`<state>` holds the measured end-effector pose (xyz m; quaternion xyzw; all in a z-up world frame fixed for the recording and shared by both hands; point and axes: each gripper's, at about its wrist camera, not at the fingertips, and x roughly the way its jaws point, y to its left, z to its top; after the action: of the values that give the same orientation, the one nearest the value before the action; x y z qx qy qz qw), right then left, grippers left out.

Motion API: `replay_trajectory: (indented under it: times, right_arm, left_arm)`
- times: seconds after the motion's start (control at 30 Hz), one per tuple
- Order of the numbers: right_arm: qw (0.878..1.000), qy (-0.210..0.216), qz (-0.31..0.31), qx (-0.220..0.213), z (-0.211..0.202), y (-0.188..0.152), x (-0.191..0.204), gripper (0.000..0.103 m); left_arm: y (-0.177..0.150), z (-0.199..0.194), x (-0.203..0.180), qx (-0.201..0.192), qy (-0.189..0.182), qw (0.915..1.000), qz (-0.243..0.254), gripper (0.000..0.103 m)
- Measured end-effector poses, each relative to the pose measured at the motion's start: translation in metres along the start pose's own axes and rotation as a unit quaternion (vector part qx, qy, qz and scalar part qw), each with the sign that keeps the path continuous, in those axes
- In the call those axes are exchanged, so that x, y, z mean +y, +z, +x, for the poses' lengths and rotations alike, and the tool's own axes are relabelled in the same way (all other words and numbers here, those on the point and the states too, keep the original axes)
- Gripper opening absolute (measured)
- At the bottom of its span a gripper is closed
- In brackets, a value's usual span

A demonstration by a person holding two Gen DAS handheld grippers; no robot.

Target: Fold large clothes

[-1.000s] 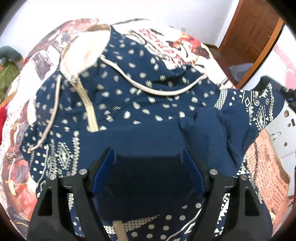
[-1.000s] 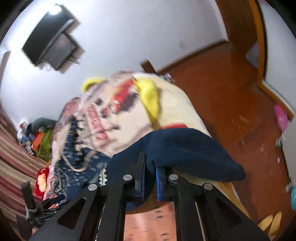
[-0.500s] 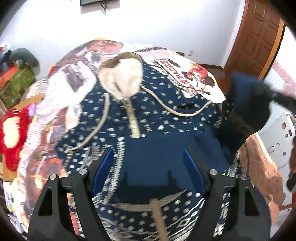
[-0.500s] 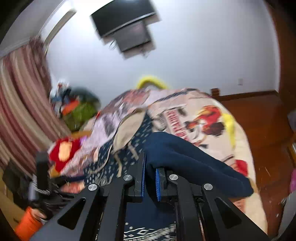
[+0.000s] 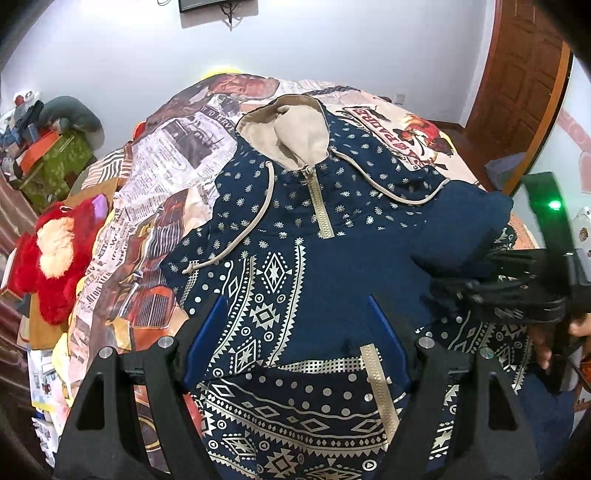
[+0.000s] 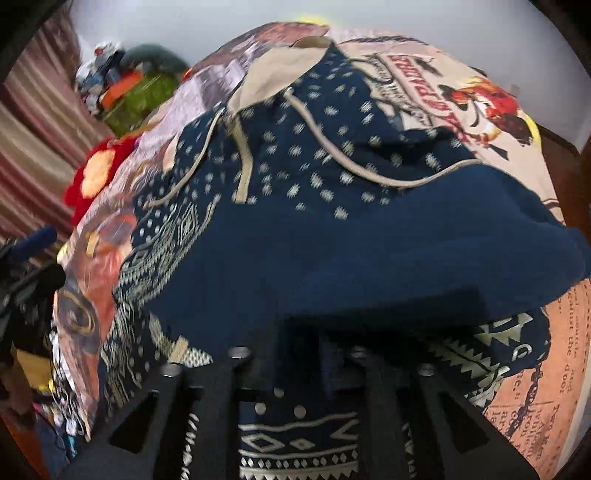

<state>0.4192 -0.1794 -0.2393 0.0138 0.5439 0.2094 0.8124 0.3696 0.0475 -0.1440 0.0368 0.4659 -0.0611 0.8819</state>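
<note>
A navy hoodie (image 5: 295, 229) with white geometric pattern, beige hood lining and drawstrings lies face up on the bed. My left gripper (image 5: 295, 325) is open and empty above its lower front. My right gripper (image 6: 299, 350) is shut on the hoodie's plain navy sleeve (image 6: 351, 251), which lies folded across the chest. In the left wrist view the right gripper (image 5: 480, 273) shows at the right, with the sleeve (image 5: 461, 225) in it.
The bed carries a printed newspaper-style cover (image 5: 177, 155). A red plush toy (image 5: 55, 251) and green boxes (image 5: 55, 162) lie at the left. A wooden door (image 5: 517, 81) stands at the right. A wall TV (image 5: 210, 4) hangs above.
My right gripper has carried the sleeve from the bed's right side over onto the hoodie's chest and lowered it. My left gripper has pulled back and risen, still open.
</note>
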Motion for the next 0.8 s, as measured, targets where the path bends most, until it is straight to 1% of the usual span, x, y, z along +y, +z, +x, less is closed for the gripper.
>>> replay_trajectory:
  times: [0.03, 0.07, 0.13, 0.23, 0.33, 0.37, 0.43, 0.47, 0.53, 0.57, 0.7, 0.8]
  right_arm:
    - [1.000, 0.008, 0.000, 0.002, -0.003, -0.003, 0.000, 0.055]
    - [1.000, 0.018, 0.003, -0.001, -0.010, -0.006, -0.001, 0.063]
    - [1.000, 0.016, 0.001, -0.010, -0.023, -0.010, -0.001, 0.068]
    - [0.999, 0.013, -0.014, -0.042, -0.056, -0.017, -0.006, 0.069]
    - [0.996, 0.002, -0.011, -0.084, -0.092, -0.024, -0.022, 0.069]
    - [0.996, -0.003, -0.008, -0.094, -0.101, -0.025, -0.026, 0.071]
    - [0.992, -0.028, -0.001, -0.122, -0.123, -0.030, -0.043, 0.076]
    - [0.989, -0.048, 0.002, -0.140, -0.136, -0.035, -0.054, 0.077]
    - [0.984, -0.076, 0.004, -0.158, -0.152, -0.041, -0.069, 0.077]
    - [0.981, -0.094, 0.008, -0.170, -0.163, -0.046, -0.083, 0.078]
    - [0.970, -0.141, 0.026, -0.195, -0.187, -0.060, -0.118, 0.079]
    - [0.964, -0.168, 0.029, -0.204, -0.198, -0.067, -0.139, 0.080]
  left_arm:
    - [0.001, 0.000, 0.000, 0.000, 0.000, 1.0000, -0.002, 0.076]
    - [0.002, 0.000, -0.001, 0.000, -0.001, 1.0000, -0.003, 0.076]
    - [0.006, -0.002, -0.005, -0.001, -0.004, 1.0000, -0.004, 0.076]
    - [0.015, -0.006, -0.019, -0.006, -0.012, 0.9999, 0.004, 0.076]
    - [0.030, -0.009, -0.044, -0.011, -0.021, 0.9994, 0.025, 0.076]
    - [0.034, -0.009, -0.053, -0.012, -0.023, 0.9992, 0.032, 0.076]
    - [0.045, -0.006, -0.077, -0.012, -0.037, 0.9981, 0.049, 0.076]
    - [0.051, -0.003, -0.089, -0.011, -0.044, 0.9974, 0.056, 0.076]
    - [0.061, 0.006, -0.120, -0.006, -0.064, 0.9952, 0.073, 0.076]
    - [0.066, 0.013, -0.137, -0.002, -0.072, 0.9938, 0.085, 0.076]
    - [0.081, 0.045, -0.204, 0.015, -0.088, 0.9875, 0.130, 0.076]
    - [0.088, 0.071, -0.243, 0.036, -0.097, 0.9828, 0.153, 0.076]
